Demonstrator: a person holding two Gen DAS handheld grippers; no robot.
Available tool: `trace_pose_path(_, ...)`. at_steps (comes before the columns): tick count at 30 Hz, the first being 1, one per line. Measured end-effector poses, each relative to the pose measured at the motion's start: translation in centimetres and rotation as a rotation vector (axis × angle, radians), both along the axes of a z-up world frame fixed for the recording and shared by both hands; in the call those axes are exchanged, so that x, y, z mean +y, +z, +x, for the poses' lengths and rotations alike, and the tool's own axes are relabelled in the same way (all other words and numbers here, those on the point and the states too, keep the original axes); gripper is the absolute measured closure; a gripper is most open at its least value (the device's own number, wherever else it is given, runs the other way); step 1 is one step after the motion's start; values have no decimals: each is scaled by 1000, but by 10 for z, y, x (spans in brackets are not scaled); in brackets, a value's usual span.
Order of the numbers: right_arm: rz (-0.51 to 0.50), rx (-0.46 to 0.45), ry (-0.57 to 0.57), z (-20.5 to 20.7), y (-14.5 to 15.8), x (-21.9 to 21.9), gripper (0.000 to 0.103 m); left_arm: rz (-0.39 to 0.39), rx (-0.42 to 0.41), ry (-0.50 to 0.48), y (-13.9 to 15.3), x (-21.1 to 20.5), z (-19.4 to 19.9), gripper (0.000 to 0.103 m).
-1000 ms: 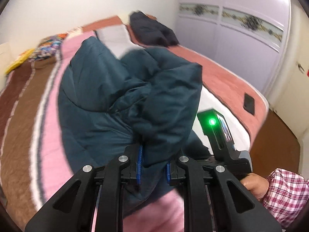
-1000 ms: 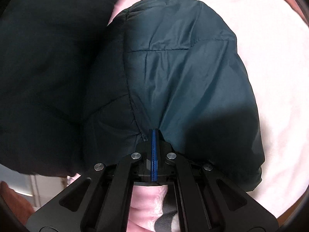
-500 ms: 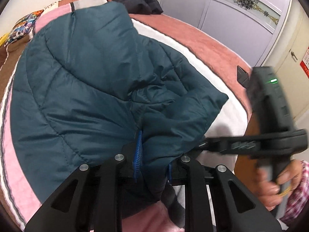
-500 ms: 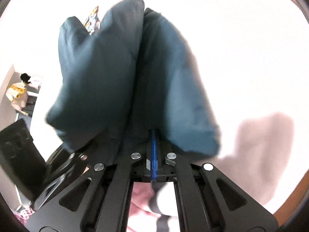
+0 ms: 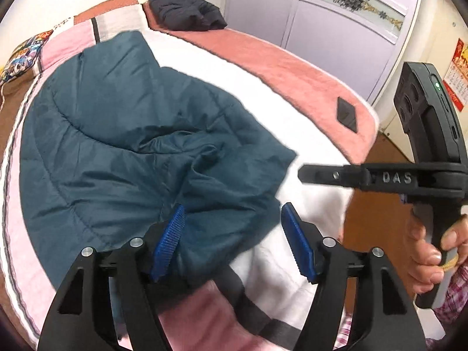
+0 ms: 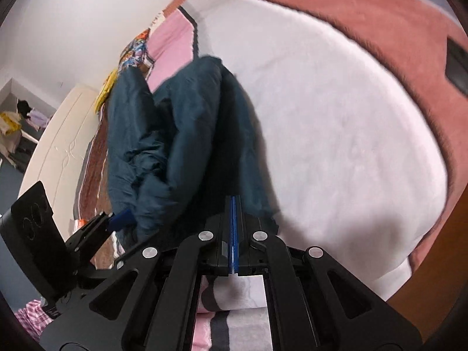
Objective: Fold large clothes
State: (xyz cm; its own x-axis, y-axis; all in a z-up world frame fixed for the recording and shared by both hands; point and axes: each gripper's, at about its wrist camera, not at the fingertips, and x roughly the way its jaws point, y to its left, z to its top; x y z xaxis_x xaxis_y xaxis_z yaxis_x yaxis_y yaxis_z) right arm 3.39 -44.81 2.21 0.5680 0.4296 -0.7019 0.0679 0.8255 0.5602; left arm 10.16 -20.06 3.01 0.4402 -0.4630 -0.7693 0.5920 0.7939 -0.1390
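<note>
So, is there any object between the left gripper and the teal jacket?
No, nothing visible. The left gripper is opening, with the teal puffer jacket's edge between its pads. The right gripper is off to the side.

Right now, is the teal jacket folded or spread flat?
Folded, loosely: the teal jacket lies doubled over itself in a rumpled heap on the bed.

Raised letters "DAS" stand on the right hand-held gripper (image 5: 304, 172); the wall poster's (image 5: 456, 73) print is unreadable.
</note>
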Motion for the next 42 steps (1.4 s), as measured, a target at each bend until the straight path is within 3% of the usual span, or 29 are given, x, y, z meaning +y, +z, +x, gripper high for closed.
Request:
trace_pose_path(7, -105, -113, 68, 15, 43, 50, 102, -78, -61, 25, 46, 40, -23, 37)
trace_pose_path(14, -162, -142, 236, 25, 51, 109, 102, -143, -57, 311, 80, 102, 40, 37)
trace_pose_path(16, -199, -123, 263, 31, 47, 123, 97, -158, -25, 367, 80, 110, 66, 37)
trace_pose_path(18, -221, -106, 283, 36, 40, 131, 80, -160, -3, 412, 81, 109, 89, 37)
trace_pose_path(20, -243, -86, 294, 43, 31, 139, 79, -146, 7, 453, 79, 103, 113, 37)
trace_pose_path(26, -269, 26, 277, 63, -8, 135, 79, -38, 64, 457, 62, 74, 160, 37)
trace_pose_path(34, -226, 142, 241, 76, -59, 118, 81, 82, 170, 460, 9, 33, 197, 35)
trace_pose_path(42, -152, 174, 225, 84, -83, 107, 81, 181, 116, 446, -16, 9, 199, 28)
